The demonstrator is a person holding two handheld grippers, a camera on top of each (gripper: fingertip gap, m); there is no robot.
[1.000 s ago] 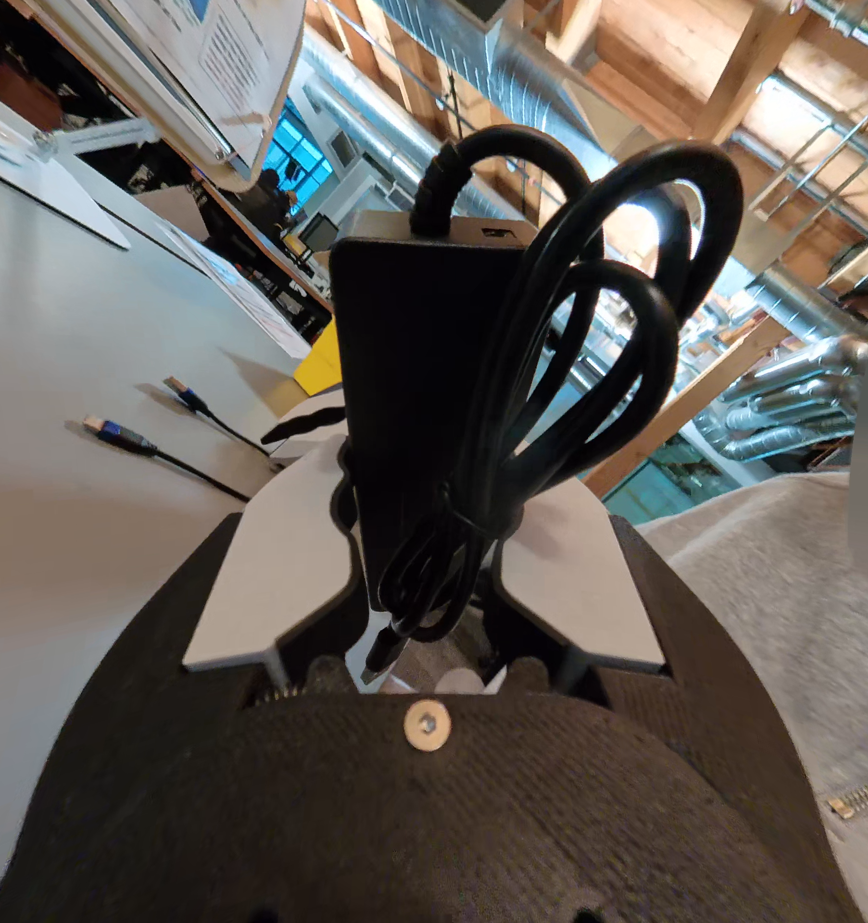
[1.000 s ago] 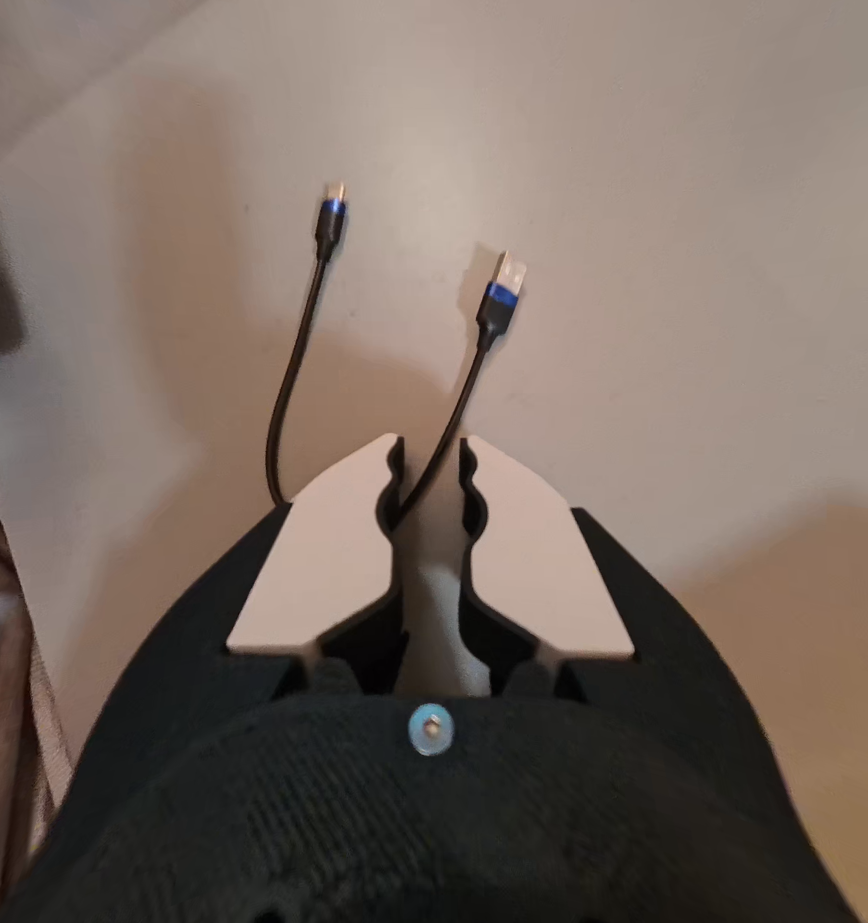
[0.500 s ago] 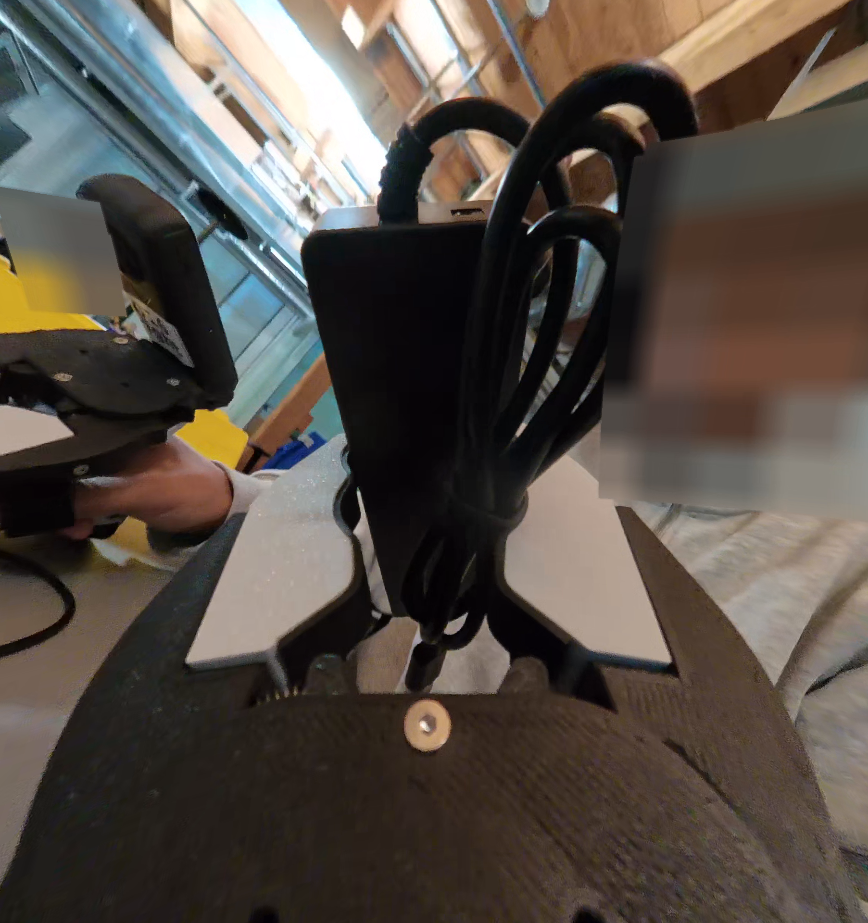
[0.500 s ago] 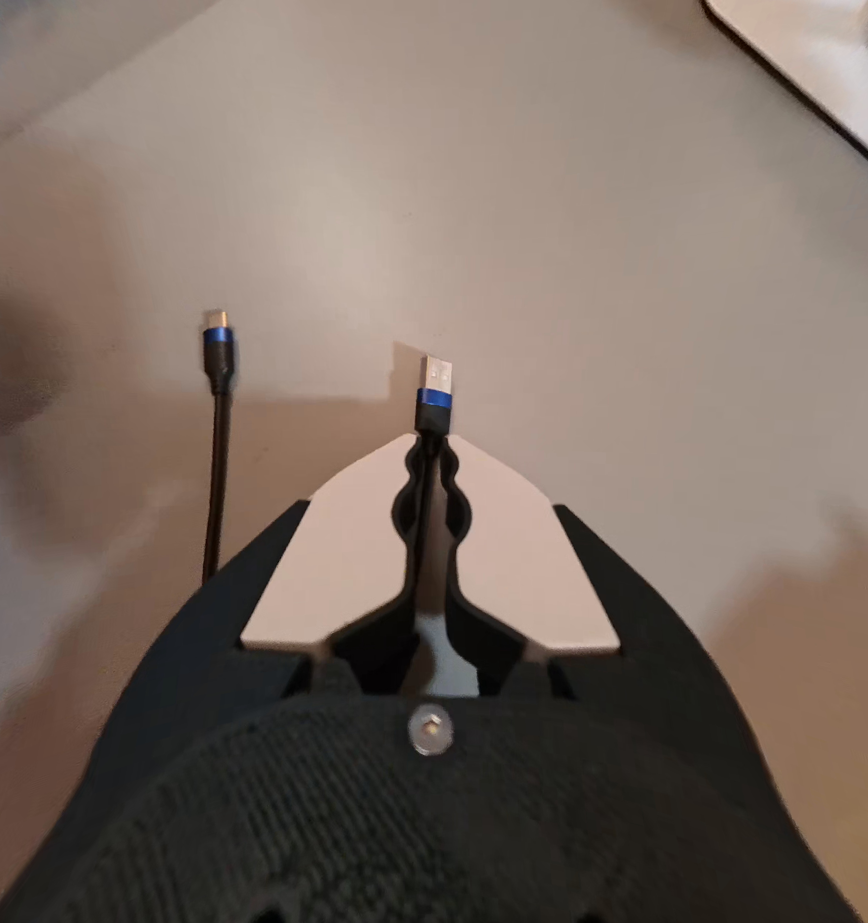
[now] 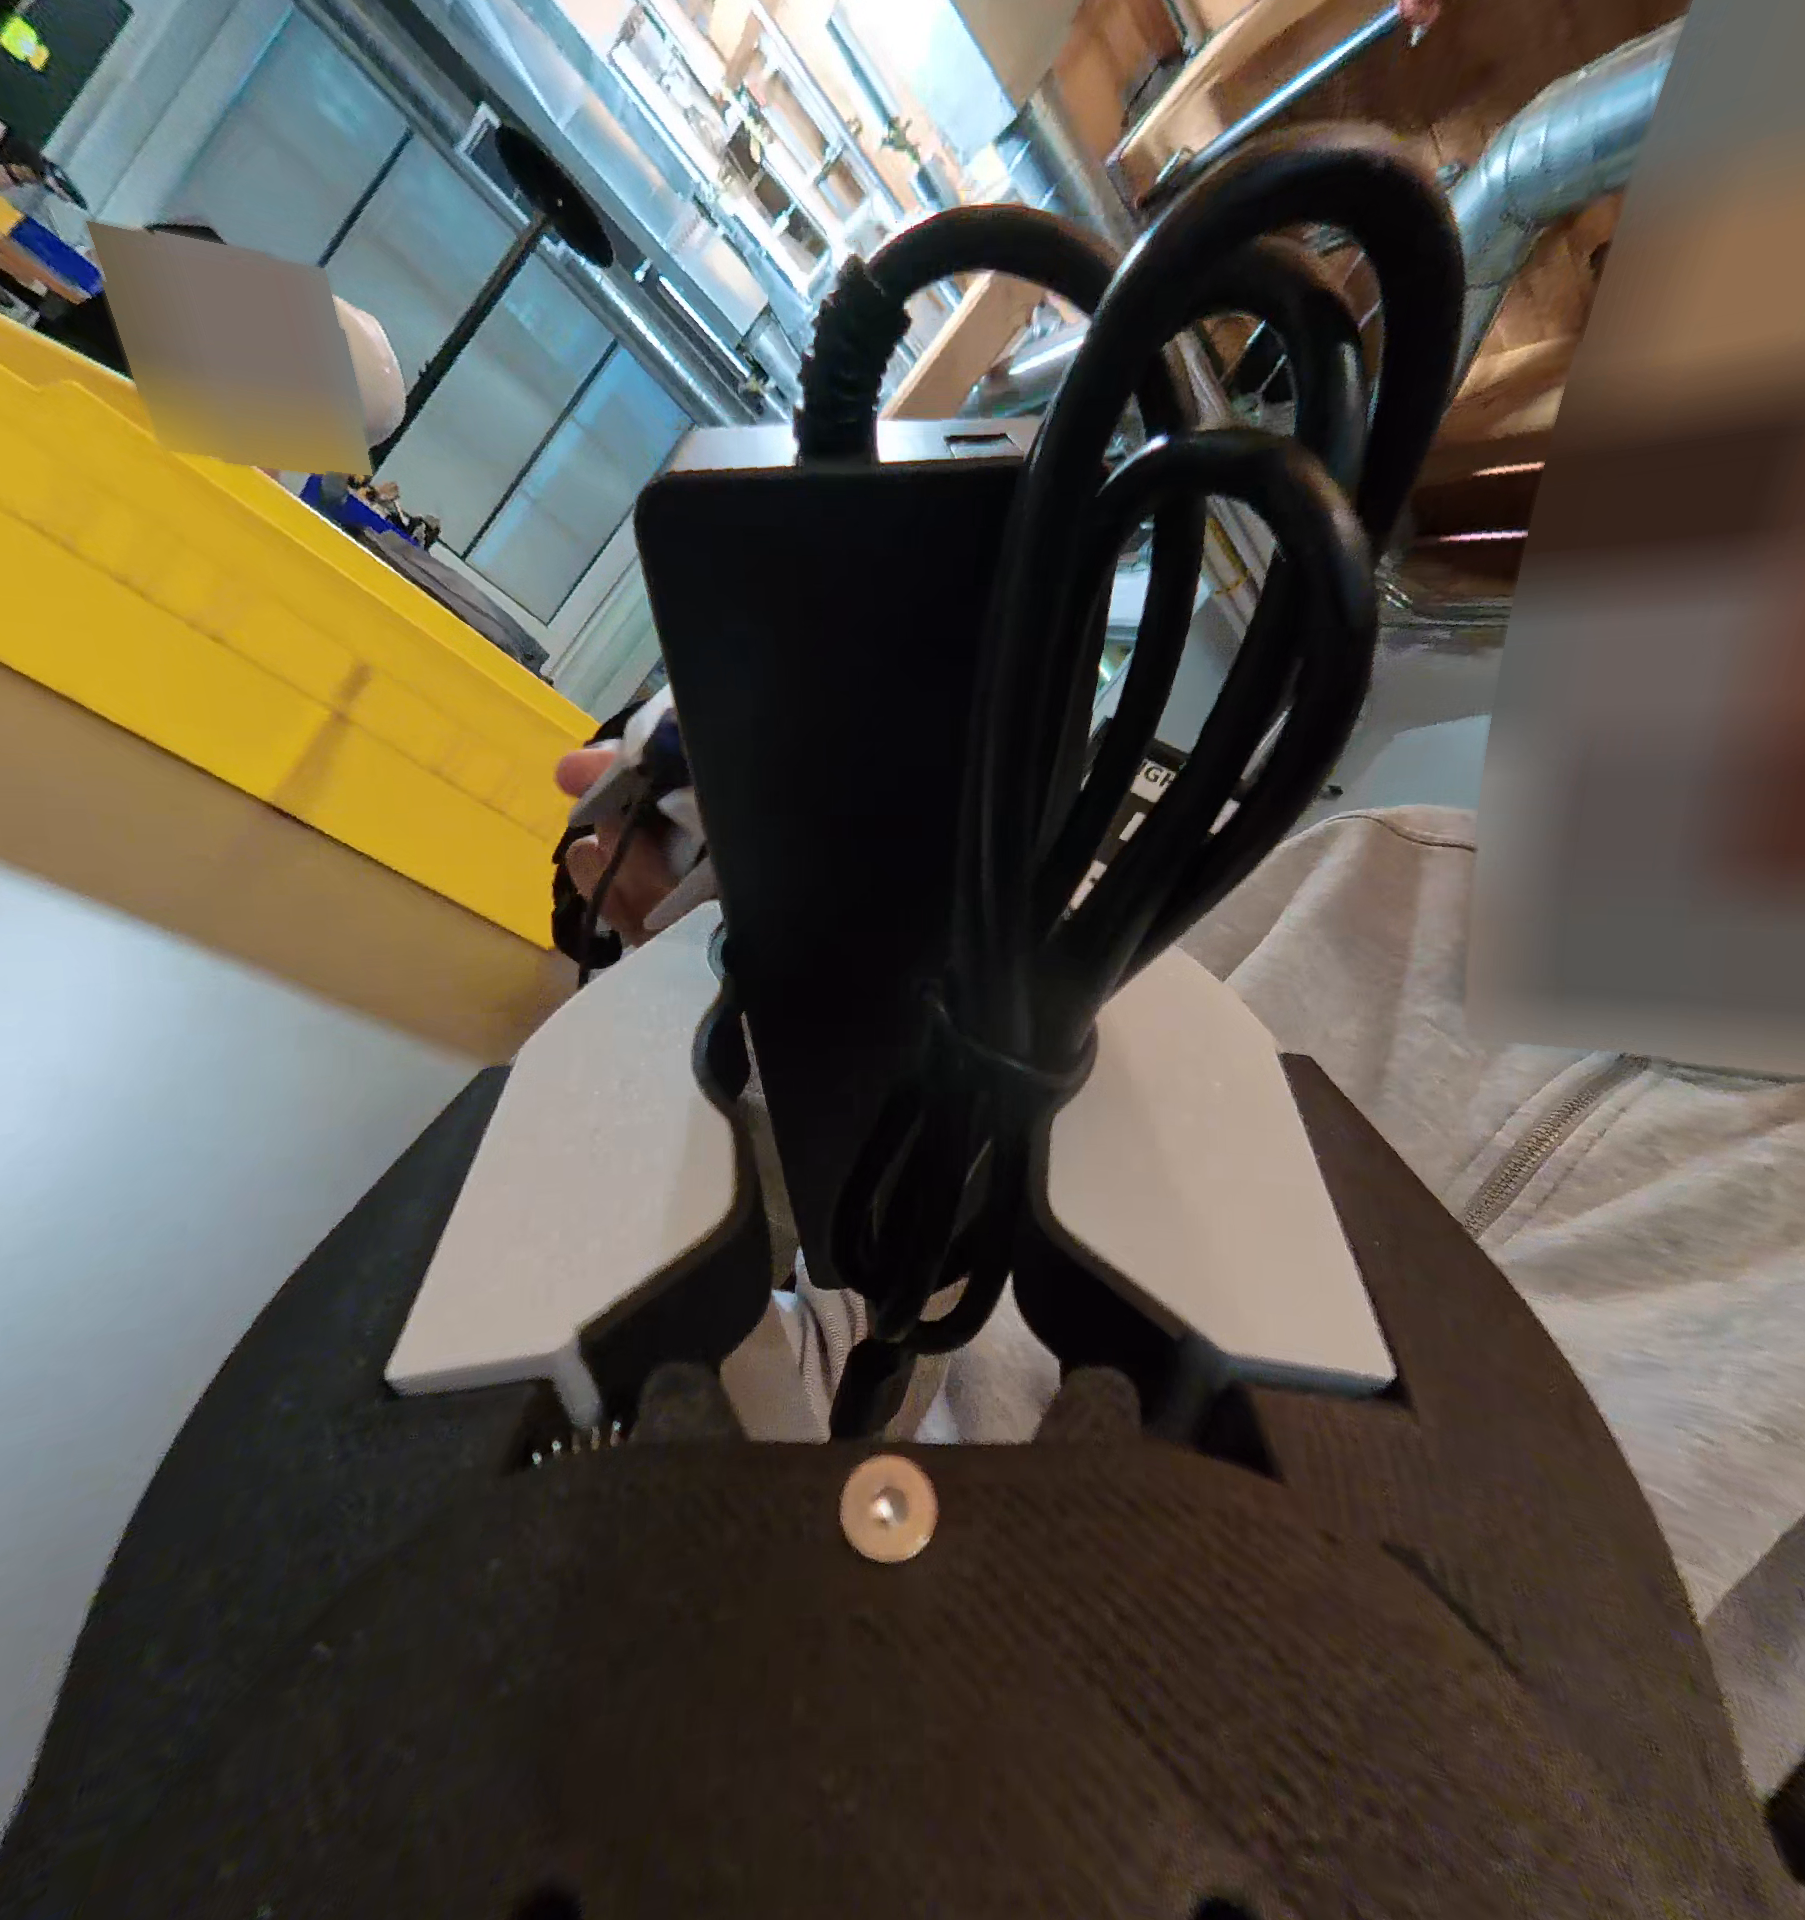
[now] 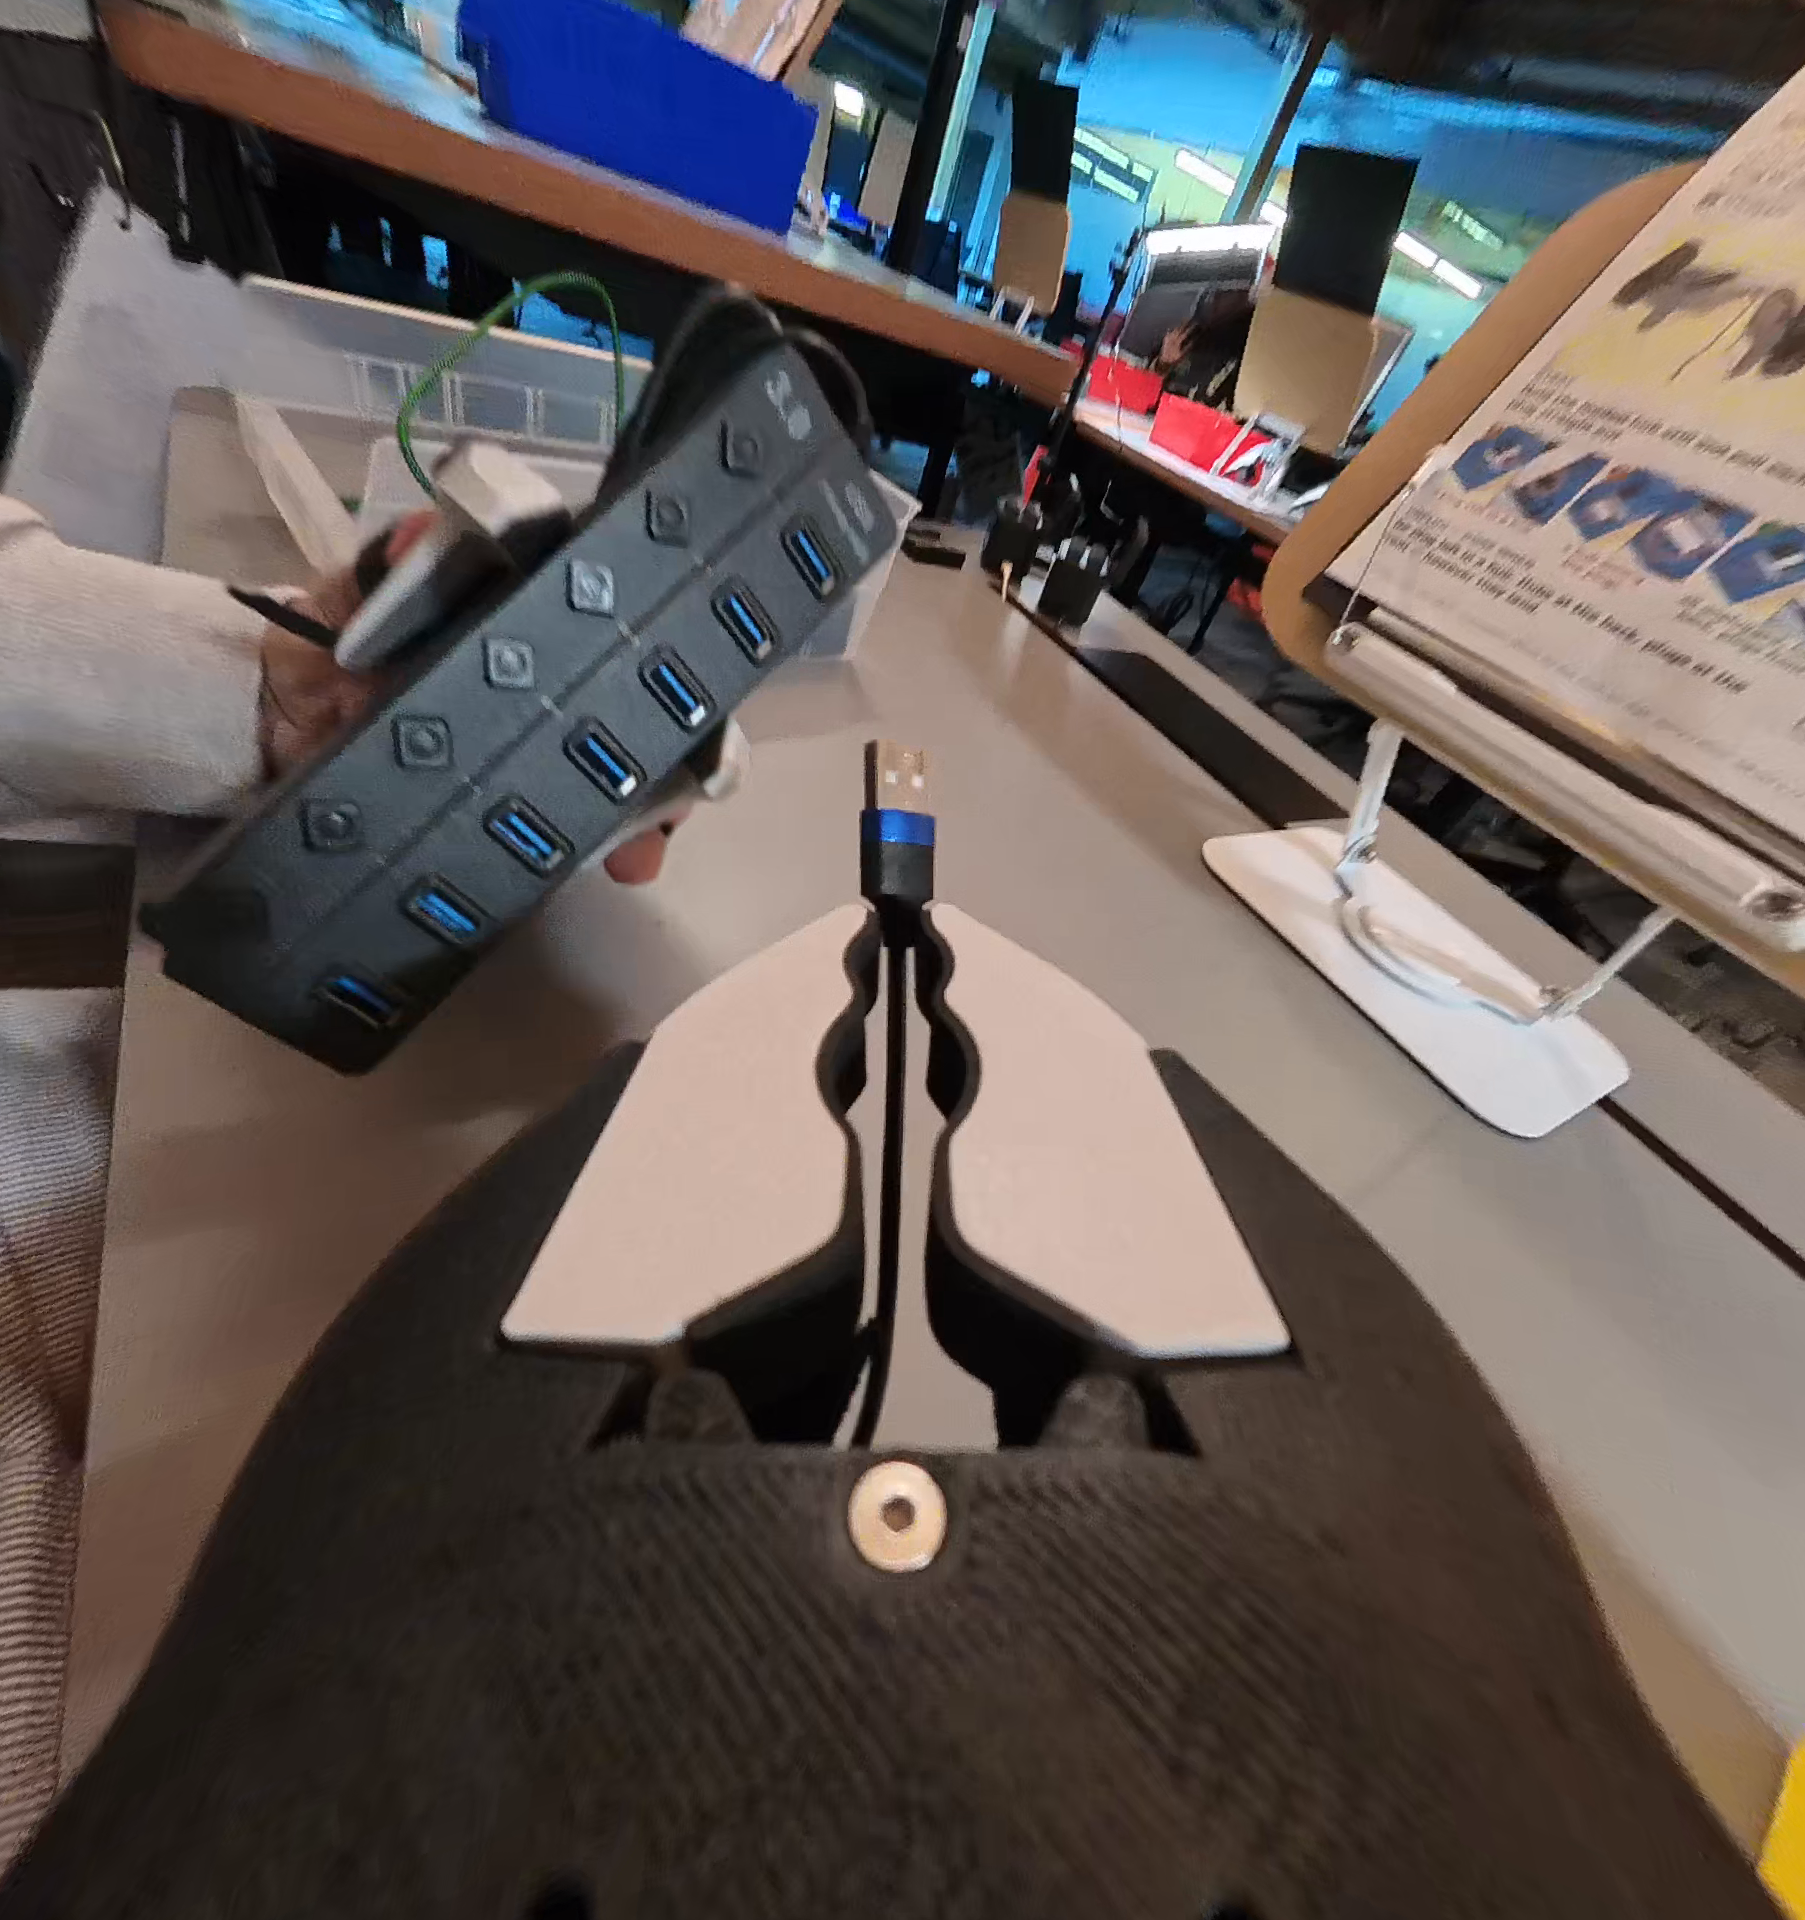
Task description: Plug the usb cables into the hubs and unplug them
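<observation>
My left gripper (image 5: 919, 961) is shut on a black USB hub (image 5: 825, 779) and holds it upright in the air. The hub's own black cable (image 5: 1189, 727) is bundled against its right side. In the right wrist view the hub (image 6: 524, 727) hangs tilted at the left, its row of blue ports facing me. My right gripper (image 6: 896, 914) is shut on a thin black USB cable. Its blue-ringed USB-A plug (image 6: 896, 821) sticks out past the fingertips, a short way right of the hub and apart from it.
A grey table (image 6: 1137, 883) lies below. A document stand (image 6: 1604, 499) on a white base (image 6: 1417, 987) is at the right. A yellow bin (image 5: 202, 623) stands behind the table edge. The person's grey sleeve (image 6: 67, 665) and sweater (image 5: 1500, 1299) are close by.
My right gripper closed on the cable near its plug, lifted it off the table and tilted up to face the hub. My left gripper turned the hub towards the right gripper.
</observation>
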